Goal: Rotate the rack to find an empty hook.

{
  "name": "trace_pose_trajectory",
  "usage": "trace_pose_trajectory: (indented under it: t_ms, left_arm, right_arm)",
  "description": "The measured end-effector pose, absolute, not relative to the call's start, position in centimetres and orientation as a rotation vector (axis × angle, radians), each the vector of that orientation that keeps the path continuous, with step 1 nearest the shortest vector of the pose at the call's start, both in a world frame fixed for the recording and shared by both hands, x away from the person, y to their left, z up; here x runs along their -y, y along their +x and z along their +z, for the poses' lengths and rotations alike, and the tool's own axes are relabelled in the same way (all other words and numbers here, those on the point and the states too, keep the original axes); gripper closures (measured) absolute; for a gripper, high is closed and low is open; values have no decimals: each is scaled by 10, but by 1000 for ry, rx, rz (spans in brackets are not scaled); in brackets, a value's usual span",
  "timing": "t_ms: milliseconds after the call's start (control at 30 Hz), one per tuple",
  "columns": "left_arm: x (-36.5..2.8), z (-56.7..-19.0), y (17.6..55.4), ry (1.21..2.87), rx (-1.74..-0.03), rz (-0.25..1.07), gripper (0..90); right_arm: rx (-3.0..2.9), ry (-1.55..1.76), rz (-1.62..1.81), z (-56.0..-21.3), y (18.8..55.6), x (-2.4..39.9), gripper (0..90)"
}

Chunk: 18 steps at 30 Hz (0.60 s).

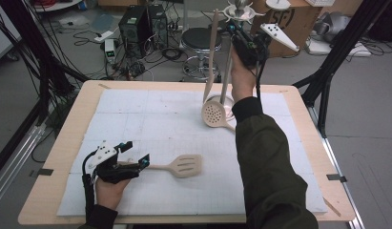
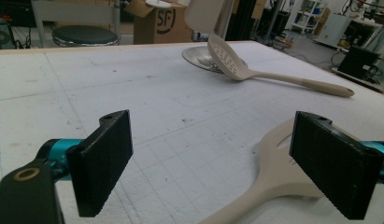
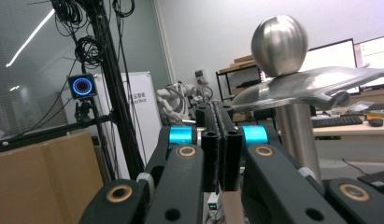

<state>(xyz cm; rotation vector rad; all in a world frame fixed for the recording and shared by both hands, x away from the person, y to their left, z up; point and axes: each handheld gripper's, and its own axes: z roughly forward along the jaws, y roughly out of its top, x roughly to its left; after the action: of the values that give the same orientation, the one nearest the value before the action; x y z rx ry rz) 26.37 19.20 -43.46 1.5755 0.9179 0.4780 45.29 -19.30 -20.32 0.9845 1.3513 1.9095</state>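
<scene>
Spatula [image 1: 183, 165] lies flat on the white tabletop [image 1: 150, 119], its handle running toward the left tongs [image 1: 135, 153], its slotted blade pointing away to the right. The left tongs stand wide open just at the handle end, not pressing it; this hand is much nearer. The right tongs [image 1: 235, 29], raised at the top of a metal utensil stand [image 1: 225, 71], are pressed shut on nothing that can be made out.

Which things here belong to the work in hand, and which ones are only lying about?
Belonging to the work: metal utensil stand; beige utensil hanging on it; skimmer at its base; slotted turner by the open left gripper; shut right gripper near the stand's top.
Only lying about: stool, cardboard box, computer tower, on the floor beyond the table.
</scene>
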Motion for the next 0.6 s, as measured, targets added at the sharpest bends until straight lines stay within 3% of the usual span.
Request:
trace_pose_trajectory:
  t_ms: [600]
  left_arm:
    - [-195, -436, 265, 1567, -937, 475, 139]
  right_arm:
    - [-1368, 985, 1925, -207, 460, 189, 881]
